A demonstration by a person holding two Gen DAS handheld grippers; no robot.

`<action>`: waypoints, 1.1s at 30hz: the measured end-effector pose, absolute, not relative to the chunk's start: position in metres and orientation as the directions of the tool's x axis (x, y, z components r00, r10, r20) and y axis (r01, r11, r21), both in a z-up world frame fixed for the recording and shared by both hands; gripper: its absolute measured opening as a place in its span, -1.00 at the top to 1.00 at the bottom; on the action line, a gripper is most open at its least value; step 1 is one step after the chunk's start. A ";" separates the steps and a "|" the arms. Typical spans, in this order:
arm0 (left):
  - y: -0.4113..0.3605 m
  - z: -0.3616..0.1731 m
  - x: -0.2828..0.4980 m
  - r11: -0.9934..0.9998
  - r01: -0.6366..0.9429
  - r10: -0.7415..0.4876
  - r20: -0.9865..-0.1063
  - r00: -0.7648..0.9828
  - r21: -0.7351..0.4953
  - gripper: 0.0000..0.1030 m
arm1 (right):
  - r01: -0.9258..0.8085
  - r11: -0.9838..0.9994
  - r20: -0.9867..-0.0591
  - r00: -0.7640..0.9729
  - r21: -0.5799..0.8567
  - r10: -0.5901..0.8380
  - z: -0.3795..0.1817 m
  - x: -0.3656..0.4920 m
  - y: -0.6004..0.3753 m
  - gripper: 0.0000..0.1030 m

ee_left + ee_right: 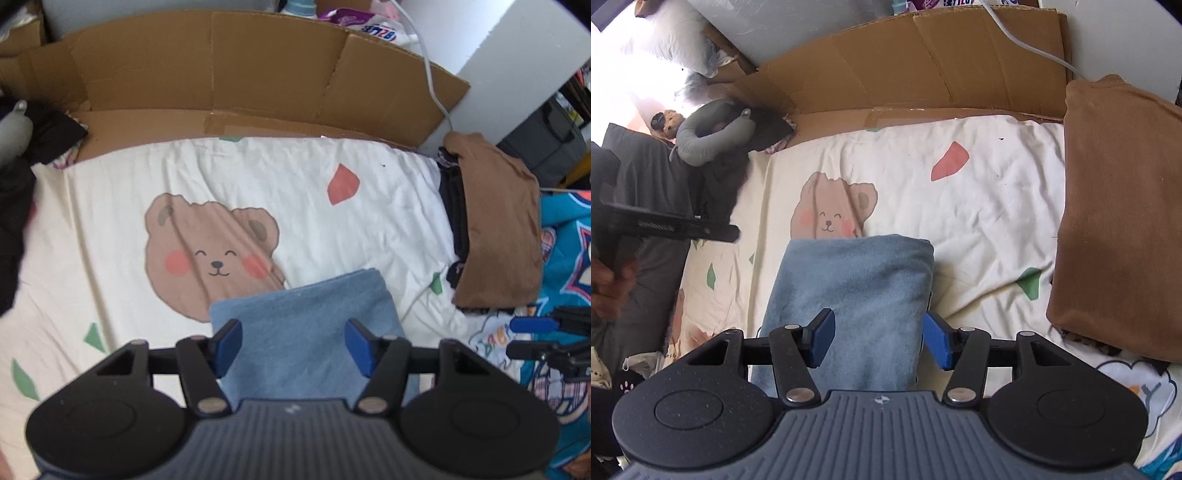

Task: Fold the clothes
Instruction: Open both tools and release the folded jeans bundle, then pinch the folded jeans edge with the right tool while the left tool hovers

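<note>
A: Looking through the left wrist view first: the left gripper [293,347] is hovering with its jaws spread wide, gripping nothing, over the near end of the blue towel [306,325]. The towel is lying folded into a strip near the front edge of the bed [369,229], its far end just covering the printed bear [210,243].

B: And the brown stack [498,221]?

A: It is sitting along the bed's right edge, clear of the towel. The right gripper is showing at the frame's right edge, above the teal cloth [565,258].

B: Moving to the right wrist view, the right gripper [879,339] is also standing released, pads either side of the towel [849,295] but not pinching it. The brown stack [1119,214] is filling the right side, and the cardboard [905,62] is running along the back edge.

A: A hand [609,280] is holding the left gripper at the left edge of that view; from there I cannot tell its jaw state.

B: So the towel is looking nearly done, I am guessing one more fold or a transfer to the stack.

A: Agreed. For doing it well, I am suggesting each gripper take a near corner, biting all layers together, lifting evenly so the strip is not skewing, and laying the edge square onto the far end.
</note>
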State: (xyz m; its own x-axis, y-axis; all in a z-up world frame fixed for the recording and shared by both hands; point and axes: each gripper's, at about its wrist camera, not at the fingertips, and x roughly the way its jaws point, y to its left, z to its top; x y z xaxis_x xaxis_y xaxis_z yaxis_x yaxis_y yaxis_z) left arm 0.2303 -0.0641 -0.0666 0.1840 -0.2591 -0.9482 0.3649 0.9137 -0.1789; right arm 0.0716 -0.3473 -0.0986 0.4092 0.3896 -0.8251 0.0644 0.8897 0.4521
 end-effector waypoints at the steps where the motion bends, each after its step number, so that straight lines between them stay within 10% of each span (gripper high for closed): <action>1: -0.065 -0.077 0.230 0.915 0.362 -0.260 -0.947 0.190 -0.178 -0.20 | 0.066 0.891 -0.823 0.418 0.450 0.385 -0.105 0.072 -0.347 -0.15; 16: -0.153 -0.160 0.227 0.814 0.476 -0.435 -0.893 0.119 -0.333 0.06 | 0.116 0.838 -0.754 0.514 0.533 0.408 -0.222 0.057 -0.340 -0.16; 33: -0.184 -0.223 0.235 0.845 0.463 -0.353 -0.929 0.109 -0.267 0.29 | 0.168 0.586 -0.581 0.500 0.793 0.643 -0.308 -0.008 -0.328 -0.14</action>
State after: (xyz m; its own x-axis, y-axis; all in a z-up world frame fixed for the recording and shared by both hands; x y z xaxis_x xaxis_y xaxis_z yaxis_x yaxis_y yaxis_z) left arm 0.2350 -0.1836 -0.2226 0.1085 -0.3535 -0.9291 0.4629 0.8451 -0.2675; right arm -0.0085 -0.3277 -0.3083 0.4997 0.6425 -0.5809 0.1685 0.5857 0.7928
